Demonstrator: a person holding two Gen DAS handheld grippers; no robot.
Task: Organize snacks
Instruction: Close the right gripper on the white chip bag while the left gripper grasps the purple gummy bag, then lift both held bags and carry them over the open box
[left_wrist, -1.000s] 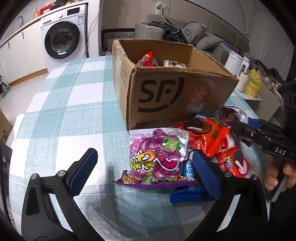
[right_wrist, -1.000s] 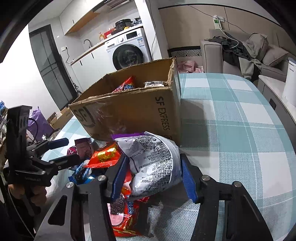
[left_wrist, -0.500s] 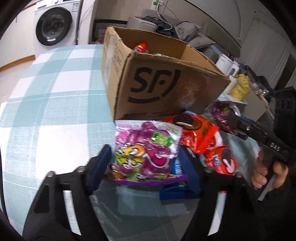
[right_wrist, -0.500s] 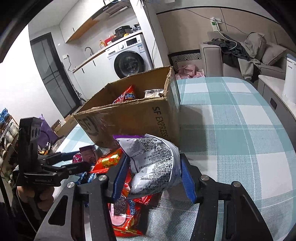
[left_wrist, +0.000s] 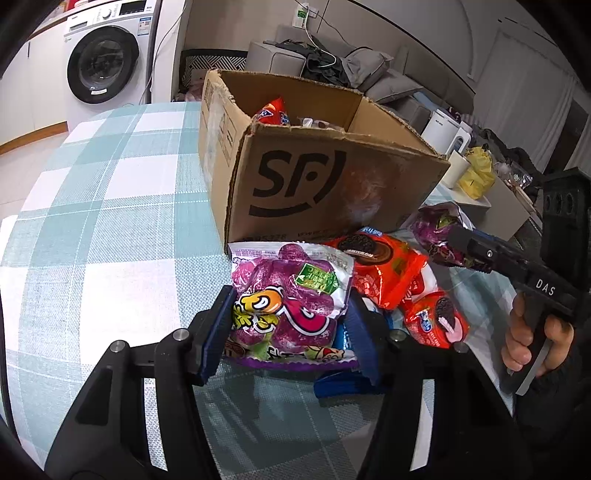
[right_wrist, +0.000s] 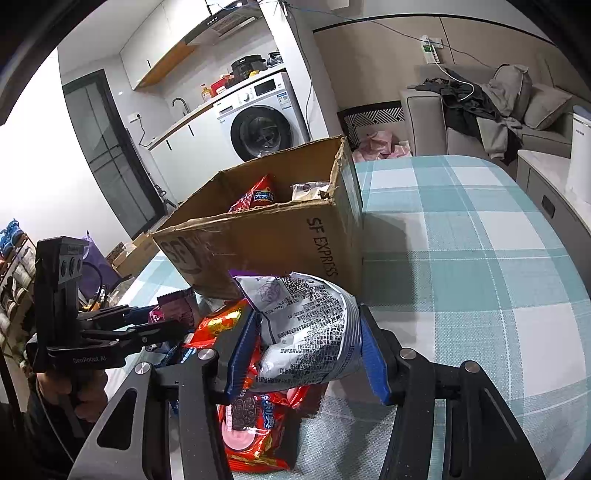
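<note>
On the checked worktop (left_wrist: 110, 221), the left tongs (left_wrist: 288, 325) are closing around a purple snack bag (left_wrist: 288, 295), their blue pads at both its sides; just behind it stands the open cardboard box (left_wrist: 332, 184), already holding a red packet (left_wrist: 273, 110); to its right lie orange-red cookie packs (left_wrist: 384, 266) and a second purple bag (left_wrist: 436, 236), which the right tongs (right_wrist: 306, 347) hold clenched, its silver printed back toward that wrist camera; a hand (left_wrist: 532, 339) grips the right handle.
</note>
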